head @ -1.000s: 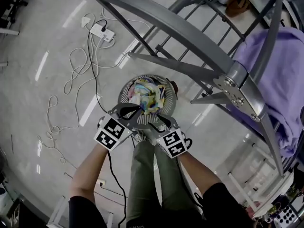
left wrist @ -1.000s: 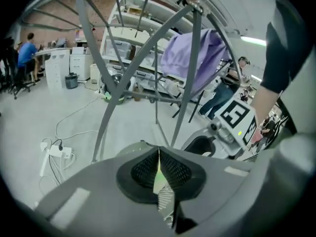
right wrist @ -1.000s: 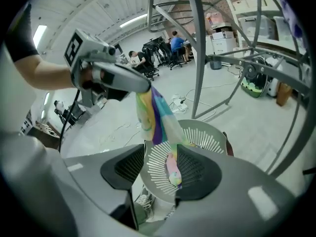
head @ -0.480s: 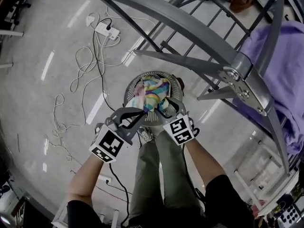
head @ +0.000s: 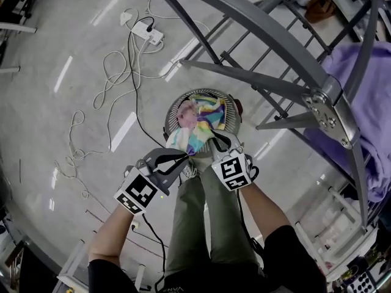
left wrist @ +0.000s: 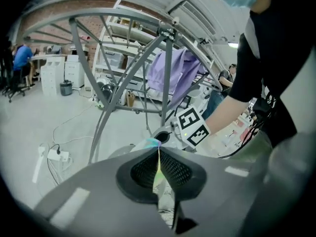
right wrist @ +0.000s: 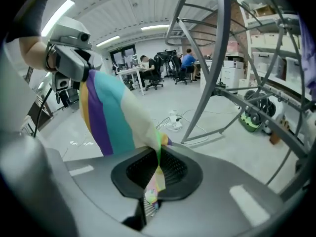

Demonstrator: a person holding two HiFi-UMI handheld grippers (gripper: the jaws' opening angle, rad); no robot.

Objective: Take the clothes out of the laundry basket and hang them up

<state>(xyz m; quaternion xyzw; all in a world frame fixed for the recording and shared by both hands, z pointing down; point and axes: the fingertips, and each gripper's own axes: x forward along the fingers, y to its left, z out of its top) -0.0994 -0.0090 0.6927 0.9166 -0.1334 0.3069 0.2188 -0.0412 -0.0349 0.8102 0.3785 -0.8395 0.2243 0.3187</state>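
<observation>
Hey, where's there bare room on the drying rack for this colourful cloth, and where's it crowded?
Free for the colourful cloth: the drying rack's bare rungs left of the purple garment. Crowded: the rack's right end, covered by that garment. On the floor, cables and a power strip clutter the left of the basket.

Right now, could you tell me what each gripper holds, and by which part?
The multicoloured cloth: the left gripper pinches one edge, the right gripper, jaws just closed, another edge.
</observation>
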